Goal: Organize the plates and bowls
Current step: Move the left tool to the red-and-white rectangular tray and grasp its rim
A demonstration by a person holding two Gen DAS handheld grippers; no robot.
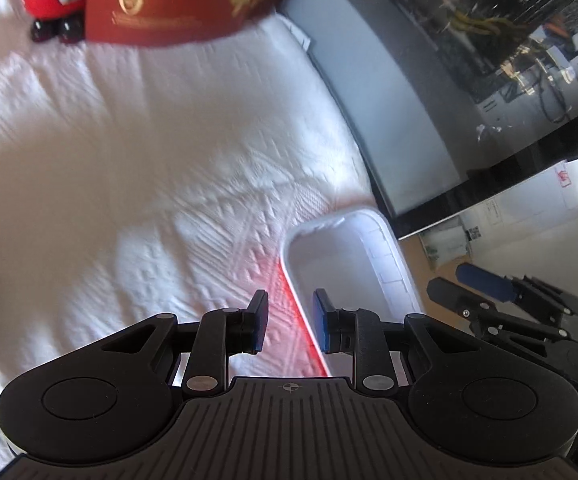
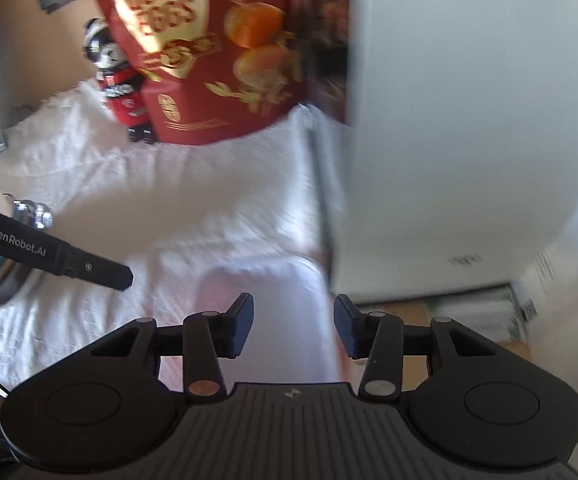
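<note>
White tray (image 1: 349, 264): 1 item, shallow rectangular dish with rounded corners and a raised rim, smooth and plastic-looking, empty, lying on the cloth at the table's right edge; a red glow runs along its left rim. Left gripper (image 1: 289, 322): black linkage, blue pads, jaws narrowly parted over that rim with nothing pinched. Right gripper (image 2: 293, 326): same build, jaws moderately apart above the tray, gripping nothing. Tablecloth (image 1: 129, 152): white, embossed in zigzag and diamond ridges, rumpled. Red carton (image 2: 217, 60): glossy card, gold print, pictured eggs, standing at the far end. Toy figure (image 2: 119, 80): red and black, beside the carton. White box (image 2: 469, 120): flat matte panels, right of the tray.
</note>
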